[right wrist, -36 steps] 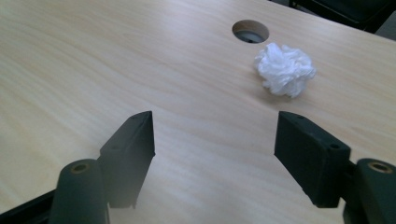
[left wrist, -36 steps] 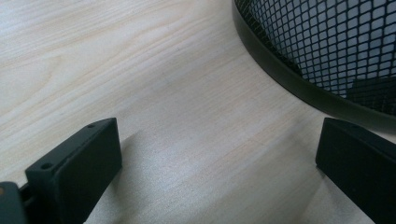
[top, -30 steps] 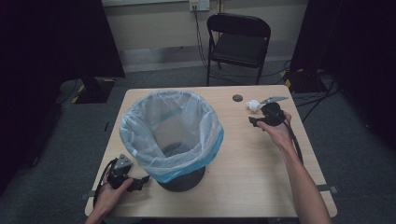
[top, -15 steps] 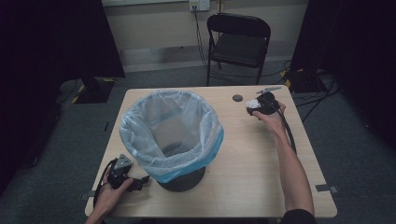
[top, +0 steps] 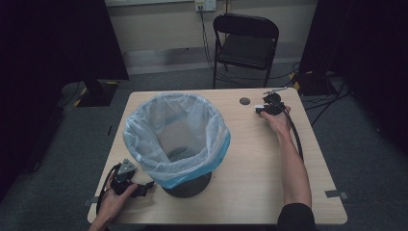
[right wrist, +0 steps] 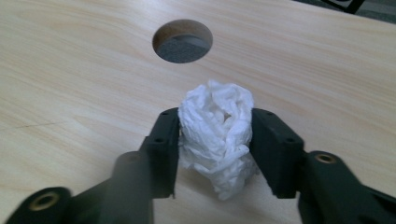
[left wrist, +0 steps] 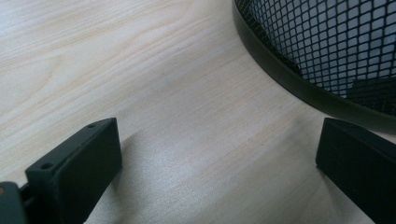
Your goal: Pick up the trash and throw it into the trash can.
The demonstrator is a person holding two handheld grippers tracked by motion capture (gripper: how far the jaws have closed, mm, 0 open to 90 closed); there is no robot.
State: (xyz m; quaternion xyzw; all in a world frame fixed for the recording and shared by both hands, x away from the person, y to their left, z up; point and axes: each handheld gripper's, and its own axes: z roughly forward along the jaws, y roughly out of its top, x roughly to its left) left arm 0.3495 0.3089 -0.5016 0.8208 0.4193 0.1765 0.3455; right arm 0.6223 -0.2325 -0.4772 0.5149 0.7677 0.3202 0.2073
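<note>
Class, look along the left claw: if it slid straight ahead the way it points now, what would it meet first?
Probably the wastebasket: its black base rim curves across the path of the open left claw, though depth is hard to judge.

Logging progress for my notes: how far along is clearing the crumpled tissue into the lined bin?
Done: the right gripper has reached the crumpled tissue, and its jaws have just been closing, now pressing both its sides. In hand: the grasp, tissue on the table. Left: lift, carry, drop into the bin. The left gripper rests open.

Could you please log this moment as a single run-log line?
right gripper: jaws just closing, pressing crumpled tissue | left gripper: open, idle on table | bin: untouched
</note>
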